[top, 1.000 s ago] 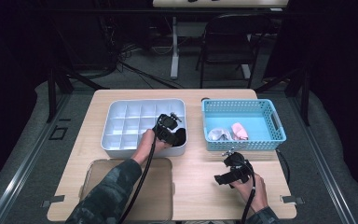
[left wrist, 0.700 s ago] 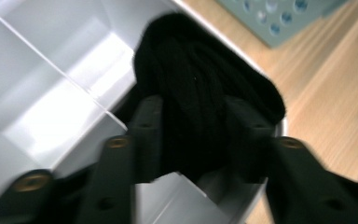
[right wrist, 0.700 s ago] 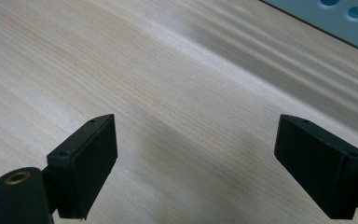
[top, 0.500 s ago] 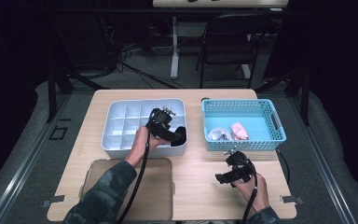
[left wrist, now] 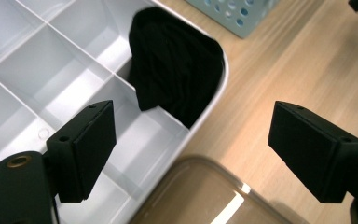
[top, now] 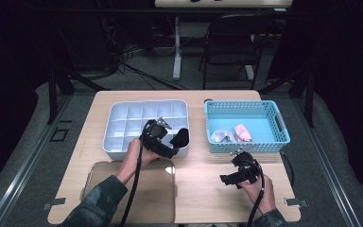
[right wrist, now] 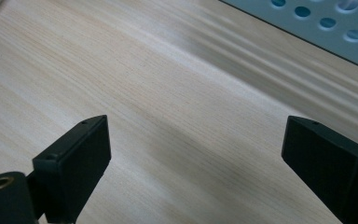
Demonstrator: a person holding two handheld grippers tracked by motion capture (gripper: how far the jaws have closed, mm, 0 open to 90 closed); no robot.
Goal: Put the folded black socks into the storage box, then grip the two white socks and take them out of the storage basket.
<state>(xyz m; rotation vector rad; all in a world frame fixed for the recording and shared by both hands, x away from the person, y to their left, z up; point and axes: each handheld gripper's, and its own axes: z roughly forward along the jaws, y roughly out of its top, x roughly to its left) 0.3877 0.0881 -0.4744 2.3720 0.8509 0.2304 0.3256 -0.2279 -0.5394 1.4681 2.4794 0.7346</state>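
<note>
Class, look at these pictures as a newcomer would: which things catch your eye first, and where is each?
A black bundled cloth sits in a corner compartment of the white divided tray, just ahead of the left hand-held gripper, whose jaws have just been opening and hold nothing. To the tray's right, a bright blue basket holds a pink item and a pale one.

Black cloth (top: 181, 137) in white organizer (top: 123, 124), perhaps corner compartment

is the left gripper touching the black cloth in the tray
Apart. The left gripper view shows the left gripper open, clear space separating it from the black cloth.
</note>
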